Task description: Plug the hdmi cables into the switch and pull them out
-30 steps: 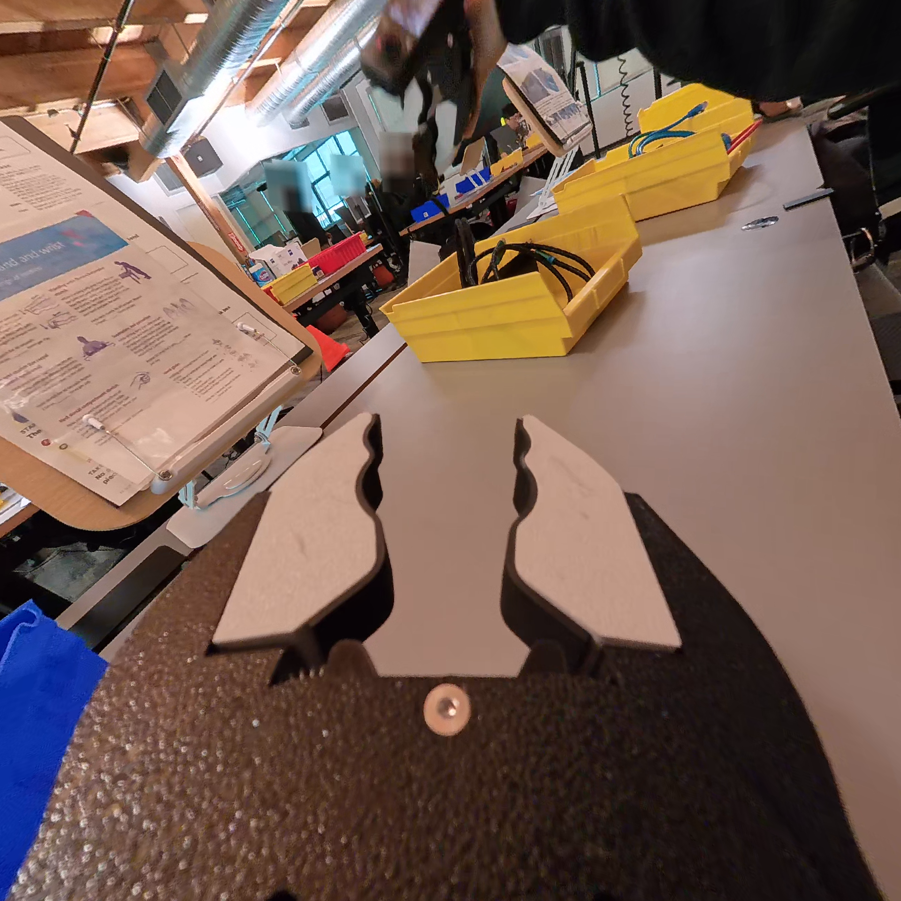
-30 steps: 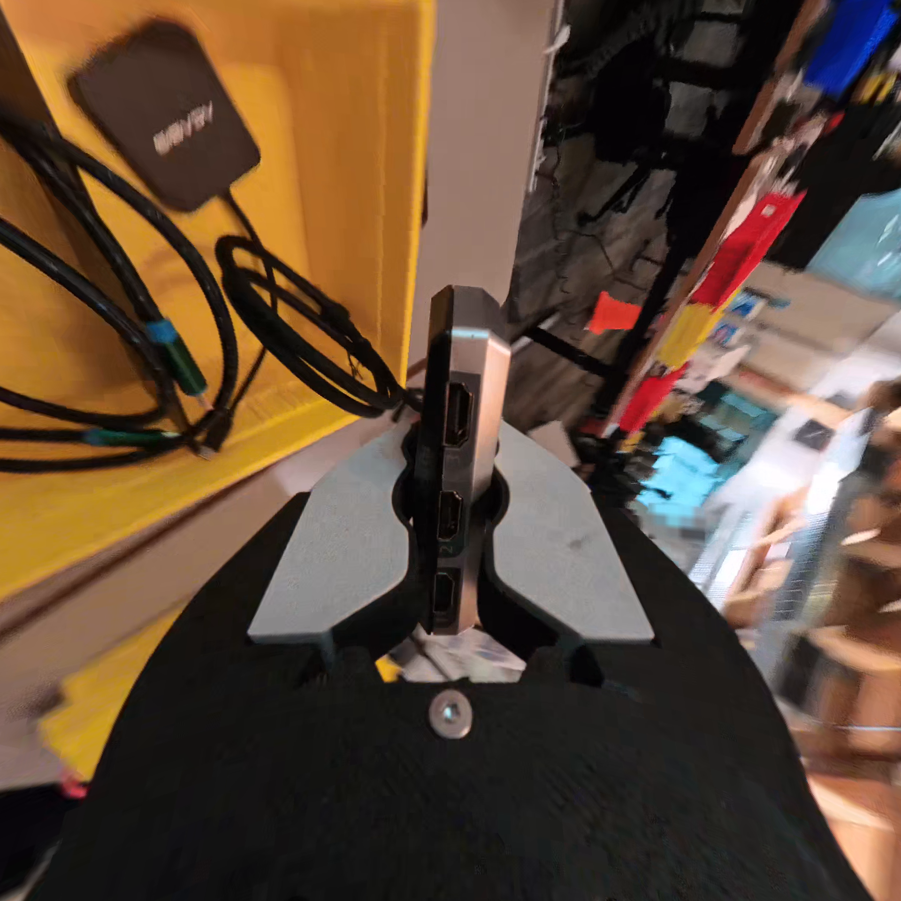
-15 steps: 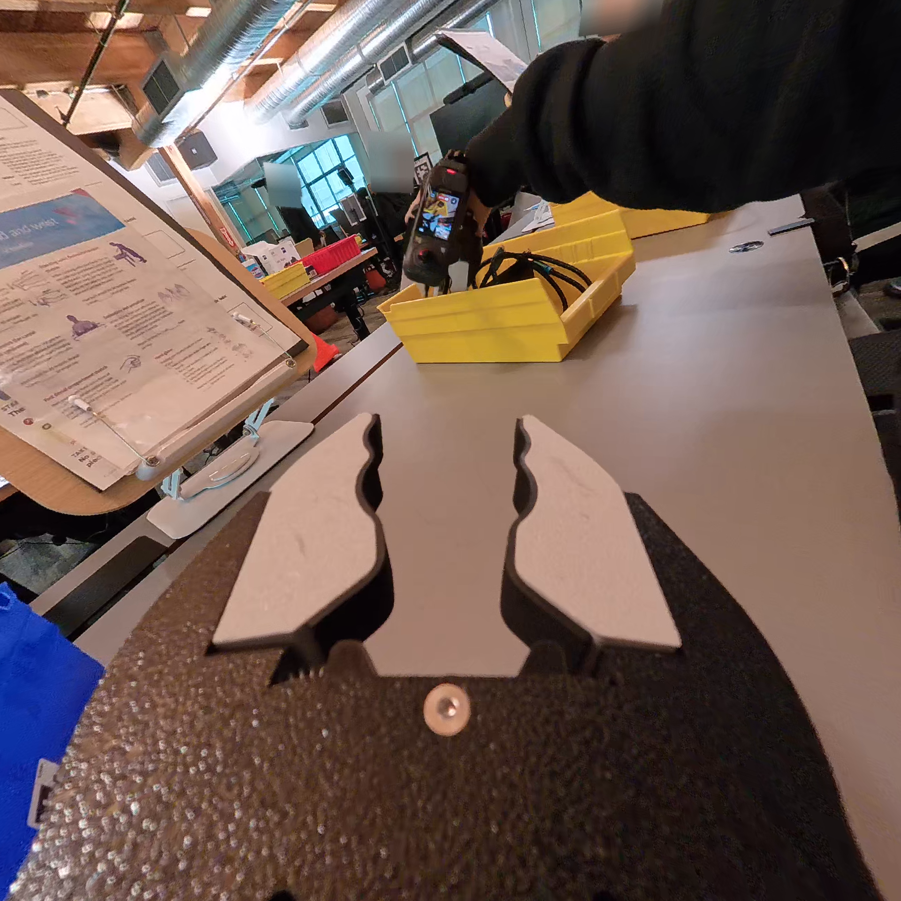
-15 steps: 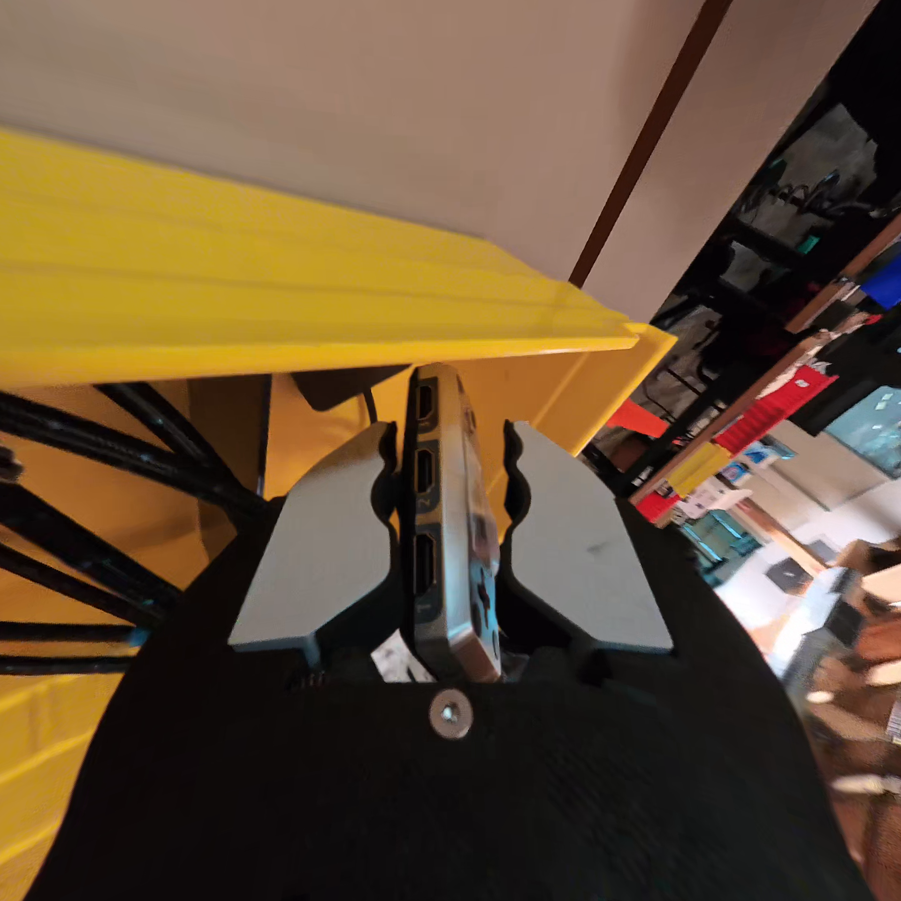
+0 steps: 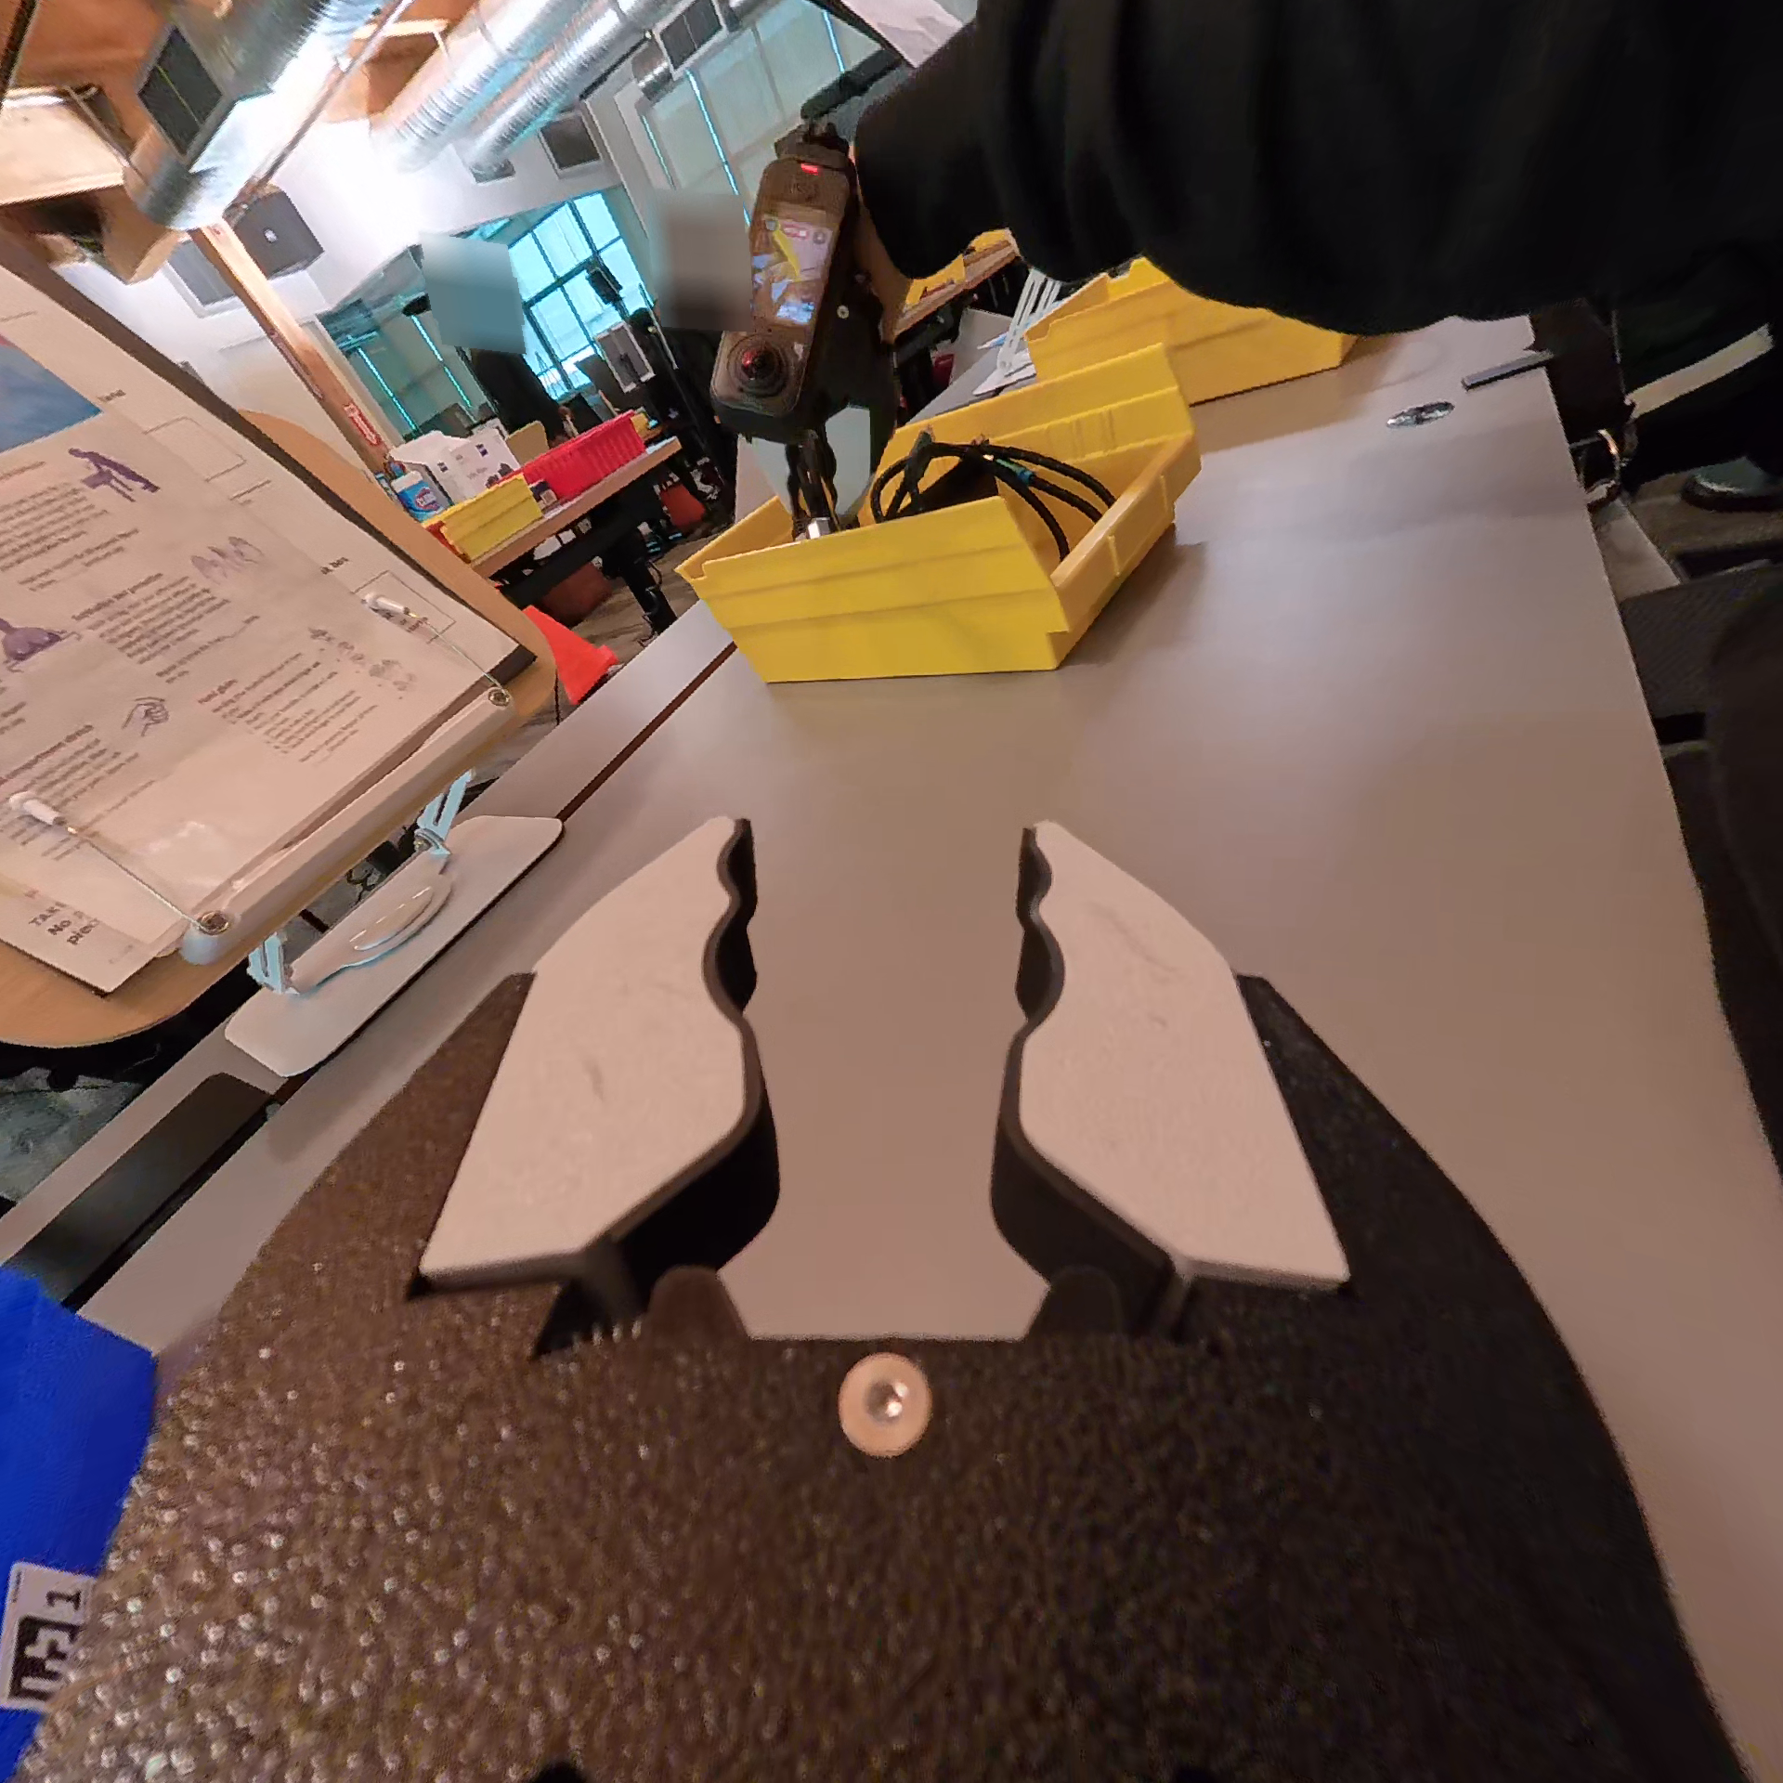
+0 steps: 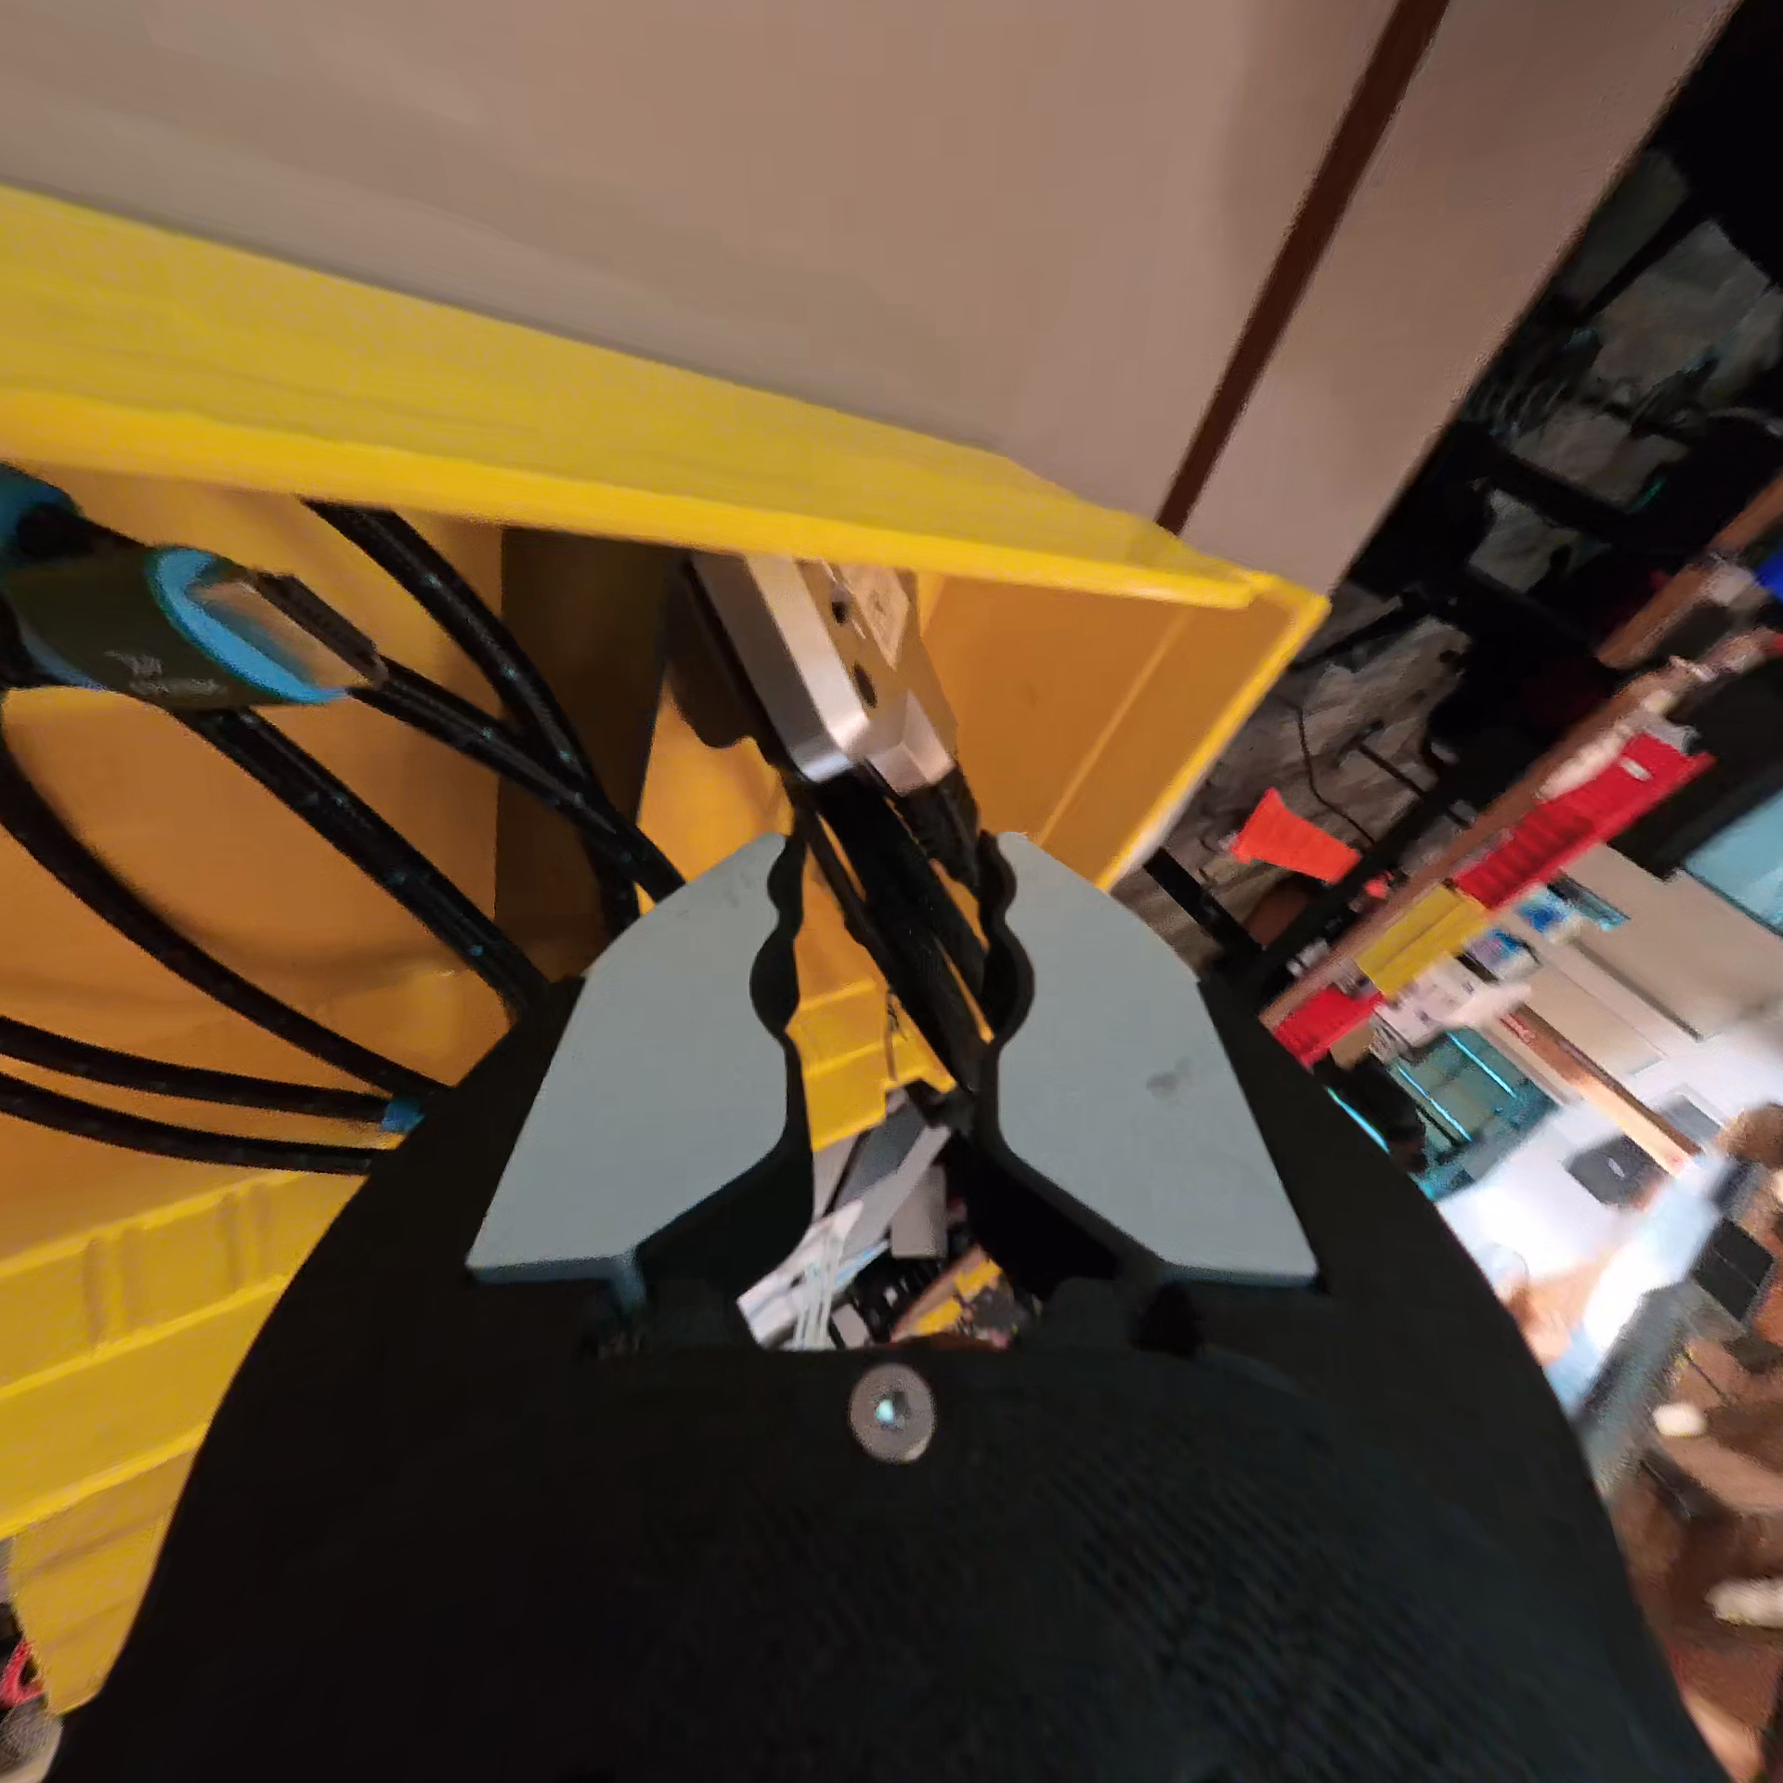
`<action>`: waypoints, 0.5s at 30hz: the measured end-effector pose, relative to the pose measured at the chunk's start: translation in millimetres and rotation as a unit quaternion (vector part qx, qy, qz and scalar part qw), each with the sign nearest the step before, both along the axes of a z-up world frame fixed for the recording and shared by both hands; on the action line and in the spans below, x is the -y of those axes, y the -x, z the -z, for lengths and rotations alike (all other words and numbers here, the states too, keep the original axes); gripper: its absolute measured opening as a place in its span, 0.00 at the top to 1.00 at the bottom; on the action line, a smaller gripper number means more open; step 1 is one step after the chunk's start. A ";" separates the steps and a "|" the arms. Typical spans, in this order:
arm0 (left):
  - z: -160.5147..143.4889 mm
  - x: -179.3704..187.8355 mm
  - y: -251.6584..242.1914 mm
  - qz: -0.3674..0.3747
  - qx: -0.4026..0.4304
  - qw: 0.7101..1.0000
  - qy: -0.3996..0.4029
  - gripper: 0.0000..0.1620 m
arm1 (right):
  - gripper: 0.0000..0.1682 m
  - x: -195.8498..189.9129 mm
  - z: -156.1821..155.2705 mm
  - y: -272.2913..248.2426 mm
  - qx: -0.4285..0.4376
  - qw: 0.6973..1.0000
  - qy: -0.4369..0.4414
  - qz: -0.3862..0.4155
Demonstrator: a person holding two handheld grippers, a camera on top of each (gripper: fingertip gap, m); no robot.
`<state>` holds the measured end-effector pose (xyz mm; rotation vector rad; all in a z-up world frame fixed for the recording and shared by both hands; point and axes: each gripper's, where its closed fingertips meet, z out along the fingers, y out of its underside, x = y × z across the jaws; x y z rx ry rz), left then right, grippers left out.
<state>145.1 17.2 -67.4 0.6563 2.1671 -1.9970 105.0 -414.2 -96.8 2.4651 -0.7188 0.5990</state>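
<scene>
My left gripper [image 5: 883, 839] is open and empty, low over the grey table [image 5: 1254, 820]. My right gripper [image 6: 892, 859] is open inside the yellow bin [image 6: 579, 463]. The silver and black switch [image 6: 820, 666] lies just beyond its fingertips, free of the pads. A black cable [image 6: 917, 926] from the switch runs between the fingers, close to the right one; the left pad stands clear of it. An HDMI plug with a blue ring [image 6: 193, 637] and black cable coils [image 6: 405, 830] lie in the bin. The left wrist view shows the right gripper [image 5: 815, 511] reaching down into the bin [image 5: 917, 598].
A document stand [image 5: 241, 627] stands at the table's left edge. More yellow bins [image 5: 1206, 328] sit farther back. A person's black sleeve [image 5: 1302, 145] reaches over the table. Blue cloth [image 5: 58, 1447] is at the lower left.
My right gripper brought the switch down into the yellow bin and let it go; the switch now lies ahead of the fingertips. The left gripper has stayed open and nearly still.
</scene>
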 end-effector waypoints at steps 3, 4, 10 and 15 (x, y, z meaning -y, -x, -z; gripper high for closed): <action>0.1 0.5 1.7 0.003 0.001 1.000 0.000 0.68 | 0.78 -8.2 -29.1 -1.4 0.106 0.994 0.000 0.013; 0.3 1.8 2.6 0.006 -0.006 1.000 0.001 0.68 | 0.77 -18.4 -38.7 1.7 0.157 0.987 -0.032 0.026; 10.4 34.9 5.4 -0.031 -0.047 0.998 -0.030 0.68 | 0.58 -59.3 -73.4 84.2 0.464 0.825 -0.245 0.210; -3.4 120.7 40.2 -0.056 -0.153 0.983 -0.079 0.59 | 0.52 -38.2 -54.3 166.2 0.600 0.699 -0.238 0.309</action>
